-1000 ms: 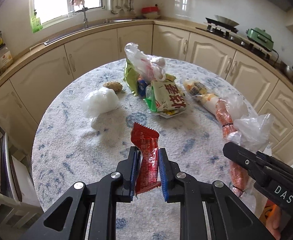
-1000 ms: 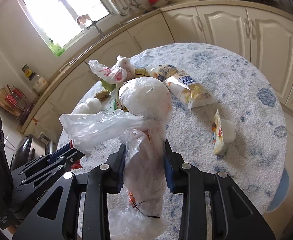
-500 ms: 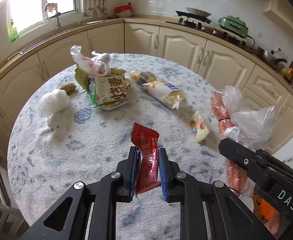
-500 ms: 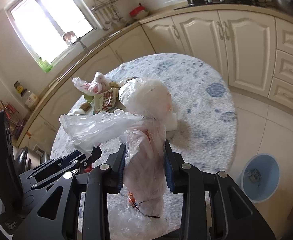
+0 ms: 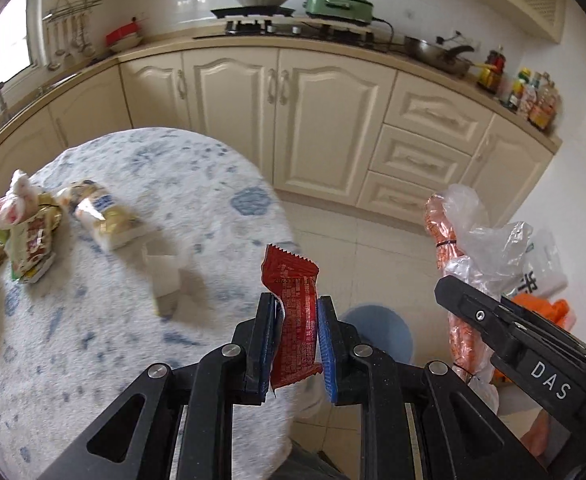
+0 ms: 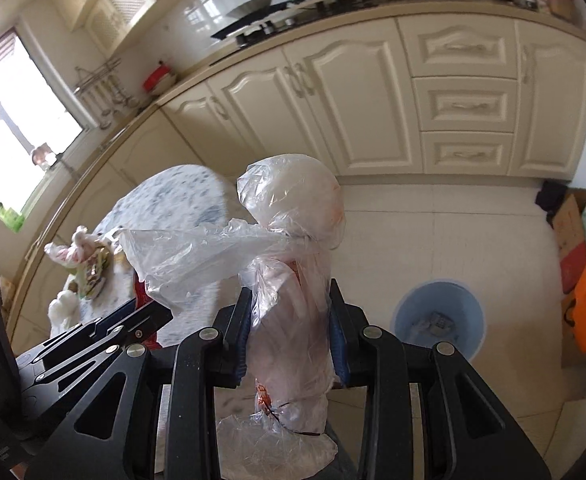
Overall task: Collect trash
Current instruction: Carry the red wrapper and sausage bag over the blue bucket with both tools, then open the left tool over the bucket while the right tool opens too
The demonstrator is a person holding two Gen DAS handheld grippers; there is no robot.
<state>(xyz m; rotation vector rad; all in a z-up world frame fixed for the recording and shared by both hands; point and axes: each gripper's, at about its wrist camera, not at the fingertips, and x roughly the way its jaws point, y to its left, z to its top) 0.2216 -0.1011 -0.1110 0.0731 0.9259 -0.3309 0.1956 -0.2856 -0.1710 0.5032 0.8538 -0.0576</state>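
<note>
Left tool (image 5: 297, 340) pinching red wrapper (image 5: 293, 320); right tool (image 6: 291, 328) clamped on plastic-wrapped bundle (image 6: 289, 280). Carry both over the blue bin (image 6: 439, 320) on the floor, centre above its mouth, then release. More litter on the tabletop (image 5: 93, 320).

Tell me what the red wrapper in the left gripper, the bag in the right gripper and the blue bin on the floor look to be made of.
Red wrapper: thin glossy plastic film, likely; serrated top edge, fine print.
Bag: thin, clear, crinkled plastic film; its reddish contents show through.
Blue bin: smooth, matte pale blue wall, probably moulded plastic.
</note>
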